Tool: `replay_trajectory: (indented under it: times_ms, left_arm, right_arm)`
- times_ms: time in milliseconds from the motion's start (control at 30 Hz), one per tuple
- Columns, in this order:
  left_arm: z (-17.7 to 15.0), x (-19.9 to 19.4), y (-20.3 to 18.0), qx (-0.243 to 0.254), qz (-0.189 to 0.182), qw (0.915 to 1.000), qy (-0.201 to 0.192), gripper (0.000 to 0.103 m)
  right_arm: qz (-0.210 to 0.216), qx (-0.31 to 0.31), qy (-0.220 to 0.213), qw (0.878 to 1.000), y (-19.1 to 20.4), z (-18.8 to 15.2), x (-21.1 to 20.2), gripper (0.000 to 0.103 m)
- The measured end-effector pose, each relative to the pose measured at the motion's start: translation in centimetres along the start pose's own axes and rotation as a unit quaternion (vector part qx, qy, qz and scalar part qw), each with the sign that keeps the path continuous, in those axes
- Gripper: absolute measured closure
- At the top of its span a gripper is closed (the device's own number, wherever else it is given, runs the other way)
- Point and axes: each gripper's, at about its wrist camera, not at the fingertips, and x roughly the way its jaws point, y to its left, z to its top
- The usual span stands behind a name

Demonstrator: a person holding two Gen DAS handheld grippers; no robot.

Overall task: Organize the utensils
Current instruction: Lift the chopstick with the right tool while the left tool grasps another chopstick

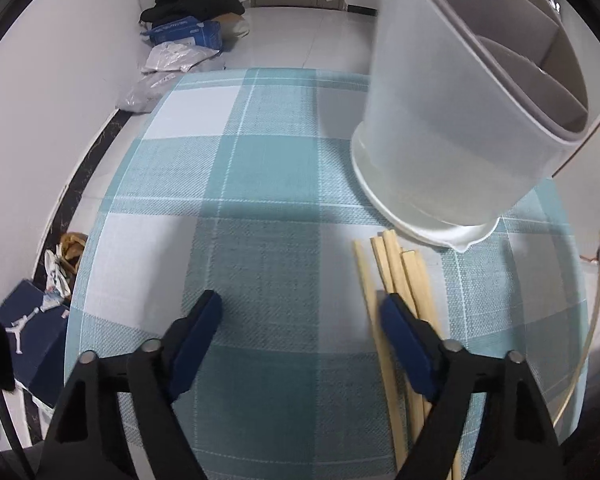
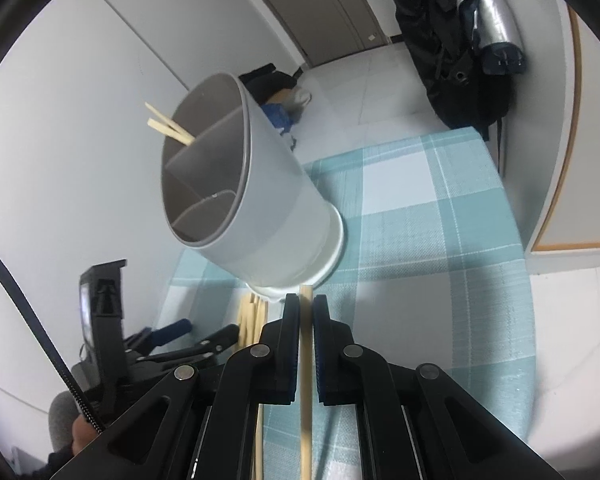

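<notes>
Chopsticks (image 1: pixel 400 280) lie in a loose bundle on the checked teal-and-white cloth of the surface (image 1: pixel 260 184), just in front of the white base of a pale, divided utensil holder (image 1: pixel 440 120). In the right wrist view two more chopsticks (image 2: pixel 168 126) stand in one of the holder's compartments, their ends poking above the rim. The left tool (image 1: pixel 300 312) hangs over the cloth with its blue-padded fingers apart and nothing between them; its right-hand finger sits over the near part of the bundle, though whether it touches the sticks cannot be told. The right tool (image 2: pixel 306 304) is clenched on a single chopstick (image 2: pixel 306 380), which runs lengthwise between the pads, its tip showing just past them, near the holder's base. Boxes and bags (image 1: pixel 180 40) lie on the tiled floor beyond the surface.
</notes>
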Motion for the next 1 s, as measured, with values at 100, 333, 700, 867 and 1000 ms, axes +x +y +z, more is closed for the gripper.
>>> replay_trajectory:
  times_ms: [100, 333, 700, 867, 1000]
  left_arm:
    - [0.0, 0.0, -0.4, 0.003, -0.002, 1.0000, -0.003, 0.043]
    - [0.6, 0.0, -0.6, -0.014, -0.014, 0.9998, -0.007, 0.098]
    - [1.1, -2.8, 0.7, -0.069, -0.060, 0.9934, -0.070, 0.101]
    - [0.8, -6.8, 1.2, -0.073, -0.085, 0.9840, -0.138, 0.101]
    - [0.7, -10.1, 1.2, -0.066, -0.104, 0.9736, -0.192, 0.101]
  right_arm:
    - [0.004, -0.002, -0.008, 1.000, 0.2, 0.0, -0.6, 0.097]
    - [0.011, -0.003, -0.016, 1.000, 0.3, 0.1, -1.8, 0.097]
    - [-0.006, -0.038, -0.061, 0.997, 1.9, 0.4, -3.6, 0.097]
    - [-0.011, -0.065, -0.080, 0.995, 3.3, 0.0, -4.4, 0.097]
    - [-0.015, -0.082, -0.099, 0.992, 4.3, -0.2, -5.1, 0.097]
